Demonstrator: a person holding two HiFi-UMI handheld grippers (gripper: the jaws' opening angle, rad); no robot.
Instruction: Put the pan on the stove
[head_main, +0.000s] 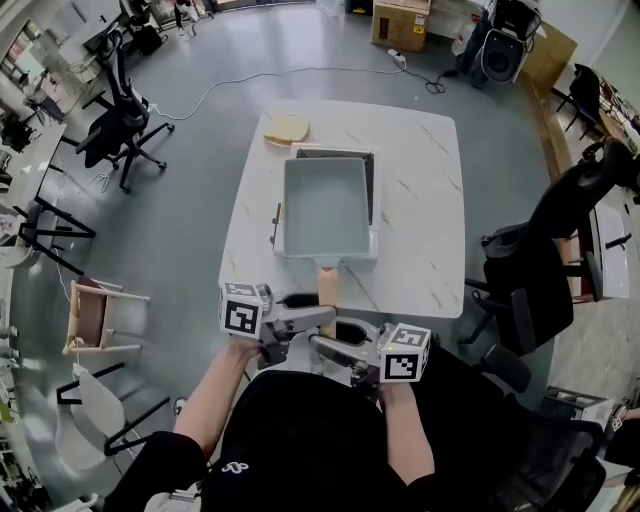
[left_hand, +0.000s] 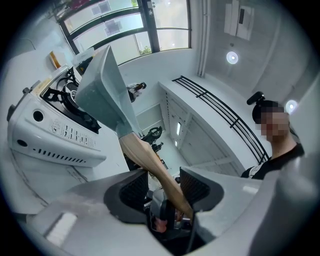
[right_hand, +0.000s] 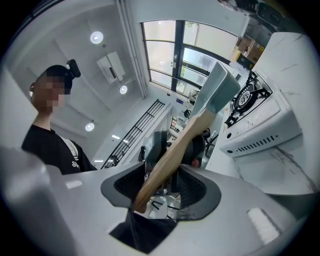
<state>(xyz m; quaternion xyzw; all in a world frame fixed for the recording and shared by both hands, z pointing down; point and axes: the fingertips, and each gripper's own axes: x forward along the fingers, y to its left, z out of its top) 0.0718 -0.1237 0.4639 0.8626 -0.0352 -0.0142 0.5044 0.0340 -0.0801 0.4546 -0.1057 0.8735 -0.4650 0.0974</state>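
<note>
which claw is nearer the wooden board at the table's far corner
Left. Across the table from the wooden board, the left claw is slightly ahead; the right claw sits further back.

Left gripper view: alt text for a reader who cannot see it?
The jaws of the left gripper stand open around a wooden handle, which leads up to a grey rectangular pan over a white stove.
</note>
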